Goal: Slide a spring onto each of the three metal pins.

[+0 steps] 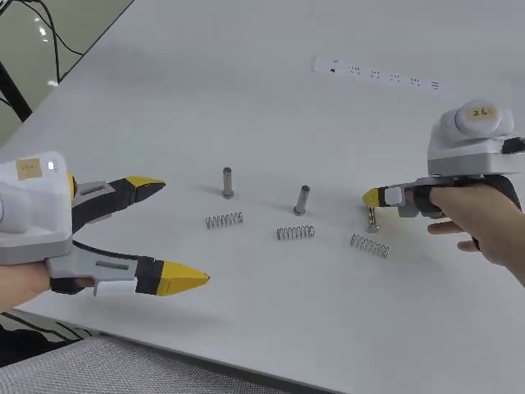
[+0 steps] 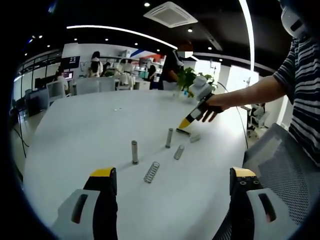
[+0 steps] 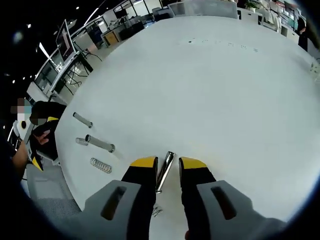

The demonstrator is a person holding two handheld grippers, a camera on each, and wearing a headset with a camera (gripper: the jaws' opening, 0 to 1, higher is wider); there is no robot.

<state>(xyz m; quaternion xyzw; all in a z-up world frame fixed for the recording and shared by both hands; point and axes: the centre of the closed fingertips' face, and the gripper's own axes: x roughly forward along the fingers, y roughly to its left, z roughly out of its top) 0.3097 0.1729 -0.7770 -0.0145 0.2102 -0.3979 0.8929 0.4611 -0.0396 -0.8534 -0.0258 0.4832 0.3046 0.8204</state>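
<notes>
Our right gripper point(image 3: 168, 163) has its jaws drawn near together but not clamped. The right-hand pin point(image 3: 165, 172) stands between them, close to one jaw with a sliver of gap to the other. Its spring point(image 1: 369, 245) lies on the table point(image 1: 271, 98) just beside it. Our left gripper point(image 1: 176, 232) is spread wide, holding nothing, and well apart from the middle pin point(image 1: 302, 199) and left pin point(image 1: 227, 182).

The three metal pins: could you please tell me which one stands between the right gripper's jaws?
The rightmost pin in the head view, between the jaws of the right gripper; the middle pin and the left pin stand apart from it.
</notes>
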